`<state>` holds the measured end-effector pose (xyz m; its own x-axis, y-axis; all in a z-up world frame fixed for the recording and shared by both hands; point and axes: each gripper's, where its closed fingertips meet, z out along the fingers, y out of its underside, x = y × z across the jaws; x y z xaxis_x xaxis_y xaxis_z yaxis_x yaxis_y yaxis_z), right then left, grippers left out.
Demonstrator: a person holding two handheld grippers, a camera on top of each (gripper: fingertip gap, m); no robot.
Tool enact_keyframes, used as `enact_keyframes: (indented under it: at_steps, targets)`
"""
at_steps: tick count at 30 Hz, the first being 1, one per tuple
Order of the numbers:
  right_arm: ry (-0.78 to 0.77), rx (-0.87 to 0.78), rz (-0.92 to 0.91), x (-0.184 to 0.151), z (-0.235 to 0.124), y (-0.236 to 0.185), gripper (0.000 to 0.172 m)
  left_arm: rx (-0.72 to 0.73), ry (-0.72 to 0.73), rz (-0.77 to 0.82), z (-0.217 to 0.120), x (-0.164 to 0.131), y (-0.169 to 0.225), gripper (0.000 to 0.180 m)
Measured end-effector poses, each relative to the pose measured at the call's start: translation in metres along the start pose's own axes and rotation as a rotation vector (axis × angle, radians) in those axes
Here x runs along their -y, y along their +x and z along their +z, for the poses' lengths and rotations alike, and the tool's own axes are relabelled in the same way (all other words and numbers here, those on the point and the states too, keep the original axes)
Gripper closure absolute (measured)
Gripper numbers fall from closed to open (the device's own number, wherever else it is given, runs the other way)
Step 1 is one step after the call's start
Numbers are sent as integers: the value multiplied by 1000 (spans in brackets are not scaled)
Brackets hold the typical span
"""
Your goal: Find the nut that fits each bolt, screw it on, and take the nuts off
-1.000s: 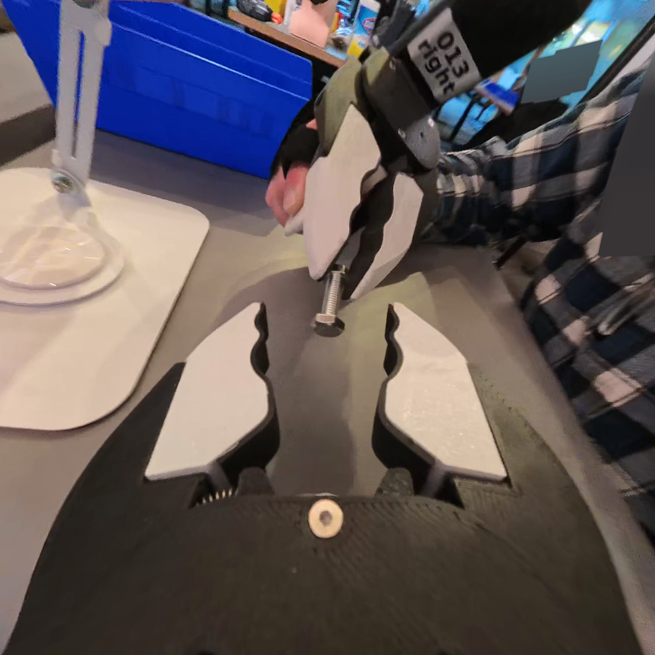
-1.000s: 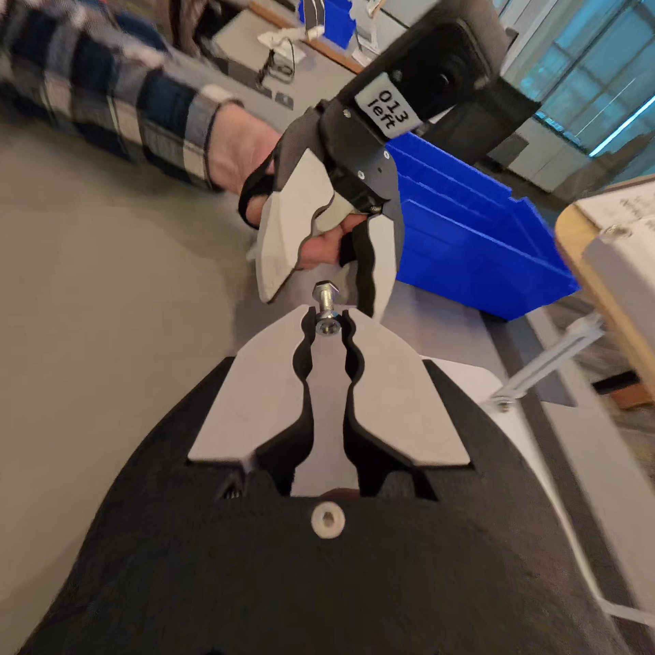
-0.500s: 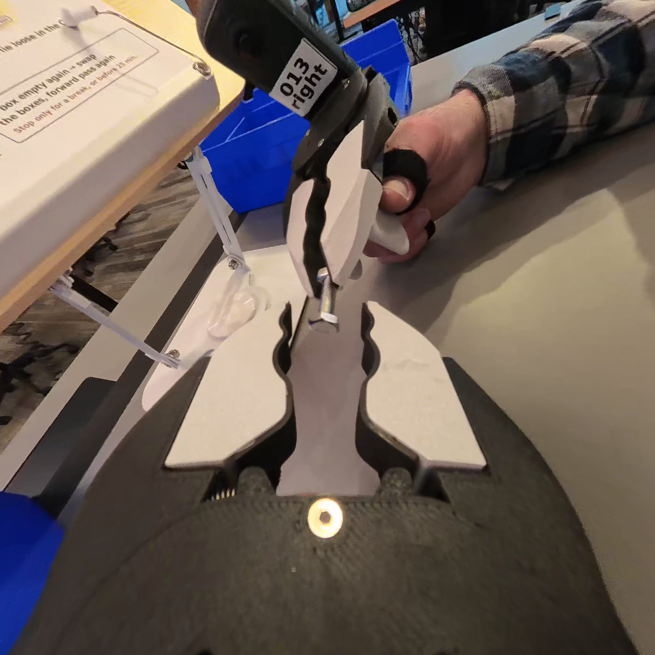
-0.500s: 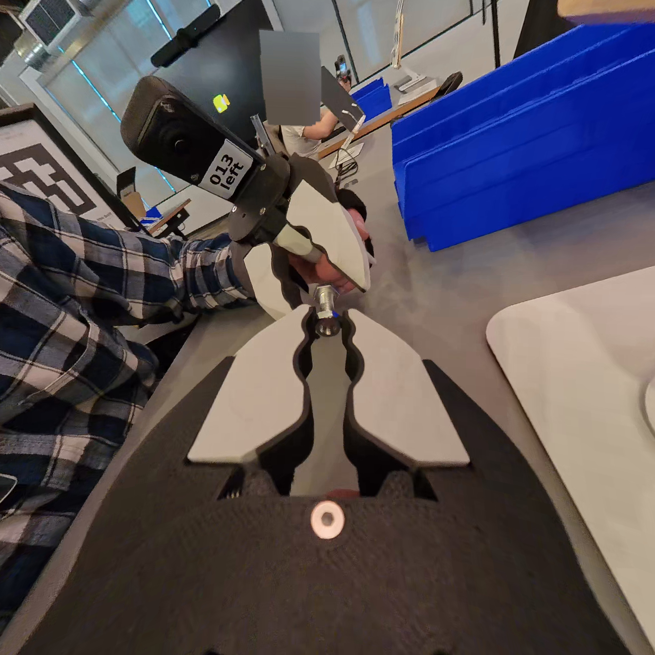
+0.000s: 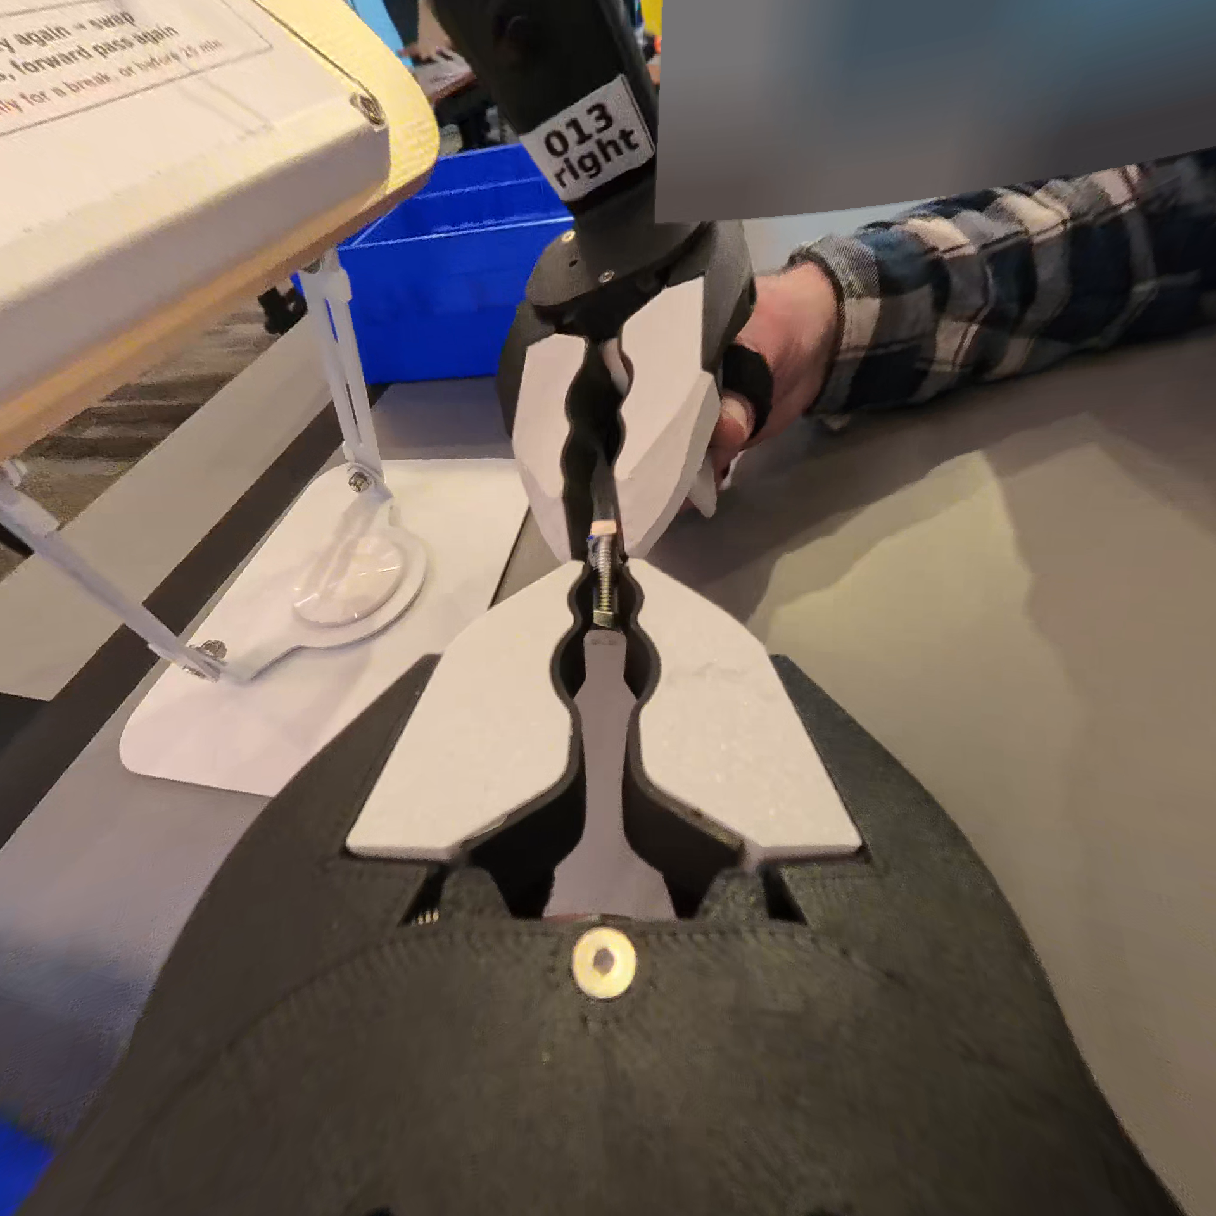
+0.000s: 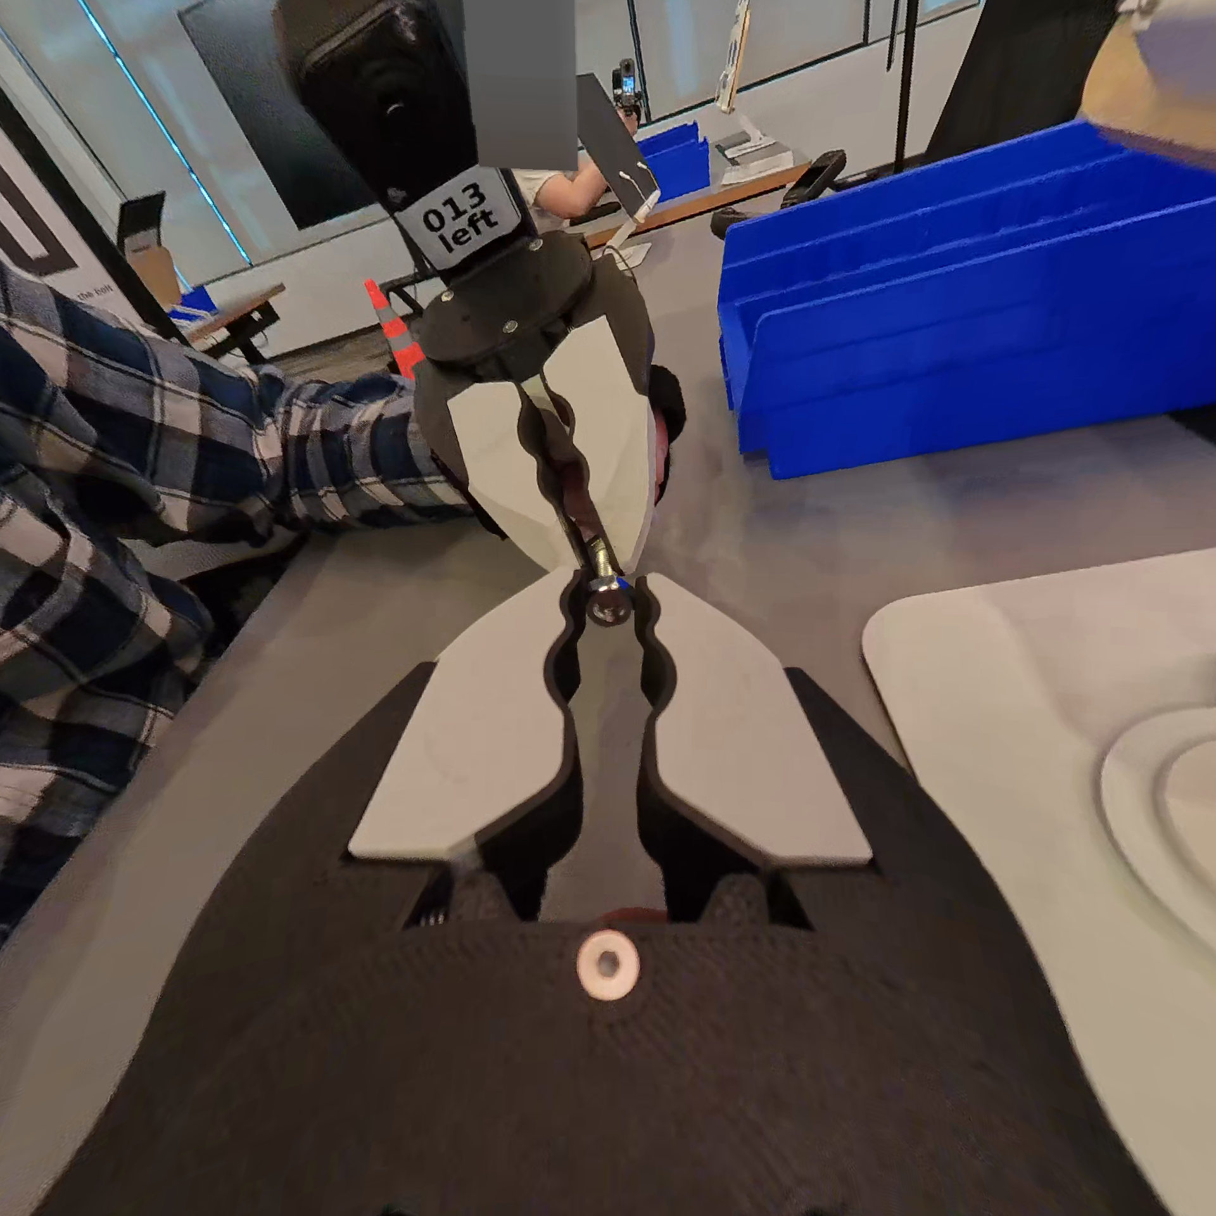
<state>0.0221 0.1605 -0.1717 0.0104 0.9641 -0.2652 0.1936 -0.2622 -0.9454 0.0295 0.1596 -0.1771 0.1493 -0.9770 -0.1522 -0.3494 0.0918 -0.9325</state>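
Over a grey table by blue bins, the left gripper clamps the bolt's shaft; the right gripper, tip to tip, grips its nut end.

Shiny threaded metal bolt; matt grey table; glossy blue plastic bins at two o'clock; checked cloth sleeve; rough black plastic gripper body.

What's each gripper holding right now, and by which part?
One bolt, held at both ends: left gripper on the threaded shank, right gripper on the nut end.
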Motion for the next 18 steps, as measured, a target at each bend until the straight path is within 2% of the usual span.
enact_keyframes:
  at_steps: [6,10,14,18]
  targets:
    - [-7,-21,-72,1,0,-2,157,-45,6,-48,-1,0,2,174]
    - [-11,-24,-74,0,1,-2,157,-19,-2,20,0,-2,2,174]
    - [35,5,-24,5,-1,-3,157,33,-21,65,4,-5,-1,149]
    - [49,35,44,5,-1,-2,157,69,-23,115,4,-5,-2,153]
